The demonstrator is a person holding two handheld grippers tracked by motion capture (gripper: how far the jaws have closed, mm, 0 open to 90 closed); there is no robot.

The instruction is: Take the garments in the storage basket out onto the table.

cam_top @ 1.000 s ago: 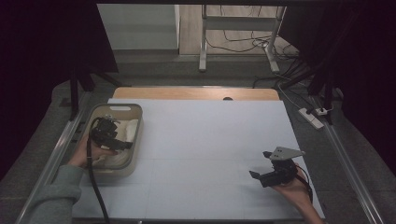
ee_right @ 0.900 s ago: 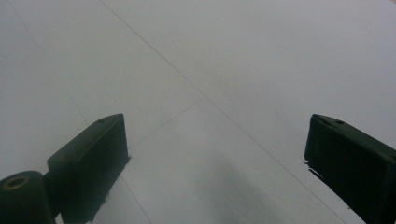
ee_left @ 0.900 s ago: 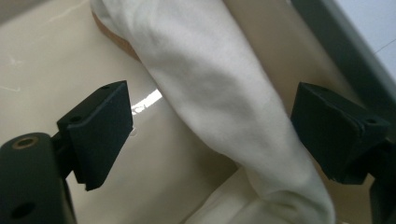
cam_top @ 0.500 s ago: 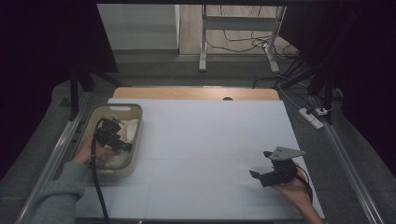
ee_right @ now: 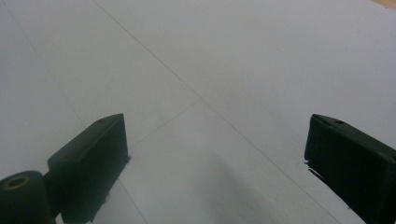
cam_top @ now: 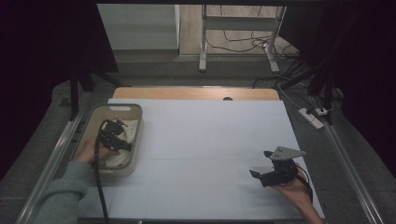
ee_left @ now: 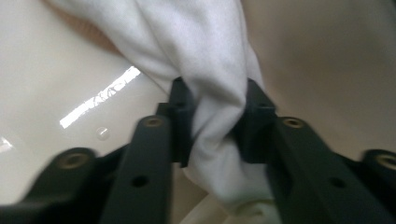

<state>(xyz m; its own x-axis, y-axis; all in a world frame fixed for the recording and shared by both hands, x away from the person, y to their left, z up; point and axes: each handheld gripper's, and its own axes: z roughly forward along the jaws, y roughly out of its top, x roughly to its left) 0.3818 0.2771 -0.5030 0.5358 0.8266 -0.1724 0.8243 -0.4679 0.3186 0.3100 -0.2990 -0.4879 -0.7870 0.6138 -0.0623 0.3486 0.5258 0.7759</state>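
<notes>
Table [cam_top: 205,140]: pale white top, thin seams crossing it, a strip of bare wood along the far edge. A beige bin [cam_top: 135,140] sits on it at the left side, near the front. Rest of the top bare.

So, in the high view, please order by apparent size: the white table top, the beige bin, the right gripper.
1. White table top
2. Beige bin
3. Right gripper, which sits nearer the camera yet looks smallest.

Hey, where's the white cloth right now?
The white cloth lies in the beige bin at the table's left side in the high view, pinched between the jaws of the left gripper.
</notes>
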